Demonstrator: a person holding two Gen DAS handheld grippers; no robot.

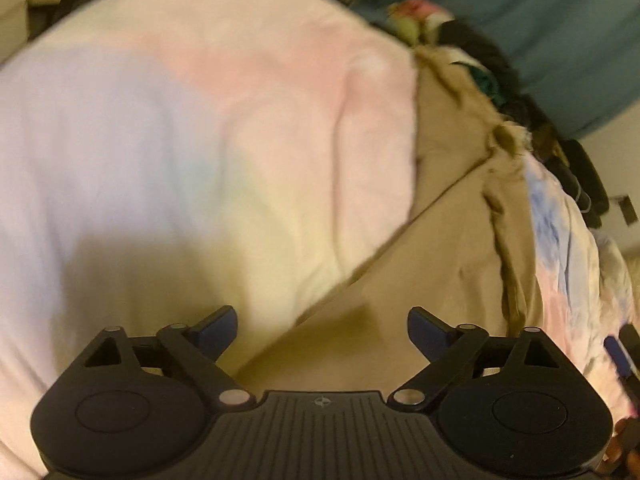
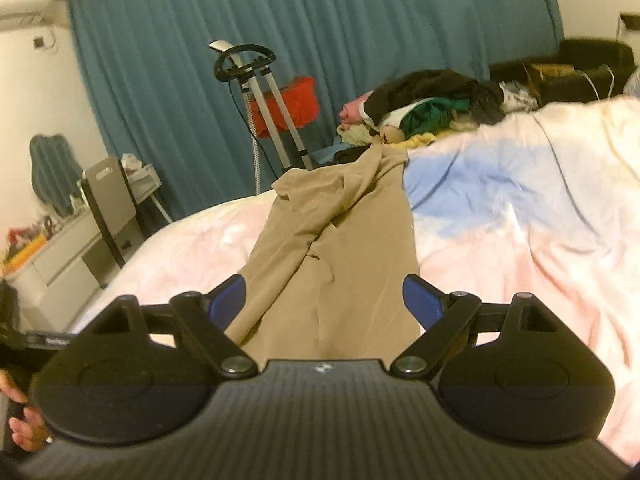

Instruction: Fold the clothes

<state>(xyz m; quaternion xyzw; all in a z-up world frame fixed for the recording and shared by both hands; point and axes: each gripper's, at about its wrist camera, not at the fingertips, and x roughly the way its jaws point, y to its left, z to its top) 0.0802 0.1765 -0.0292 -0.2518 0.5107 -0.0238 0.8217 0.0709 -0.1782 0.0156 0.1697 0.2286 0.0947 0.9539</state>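
Observation:
A tan garment [image 2: 336,248] lies stretched lengthwise on a pastel tie-dye bedspread [image 2: 520,220]; its far end is bunched and wrinkled. My right gripper [image 2: 324,300] hovers over the near end, jaws open wide, blue pads to either side of the cloth and apart from it. In the left wrist view the same tan garment [image 1: 448,240] runs along the right side, its edge crossing diagonally over the bedspread [image 1: 200,140]. My left gripper [image 1: 322,330] points down at that edge, open, with nothing between its fingers. The picture is blurred.
A pile of mixed clothes [image 2: 432,108] sits at the bed's far end. A garment steamer stand [image 2: 264,108] with a red cloth stands before the teal curtain [image 2: 320,20]. A low white cabinet [image 2: 60,264] lies left of the bed. A hand [image 2: 24,428] shows lower left.

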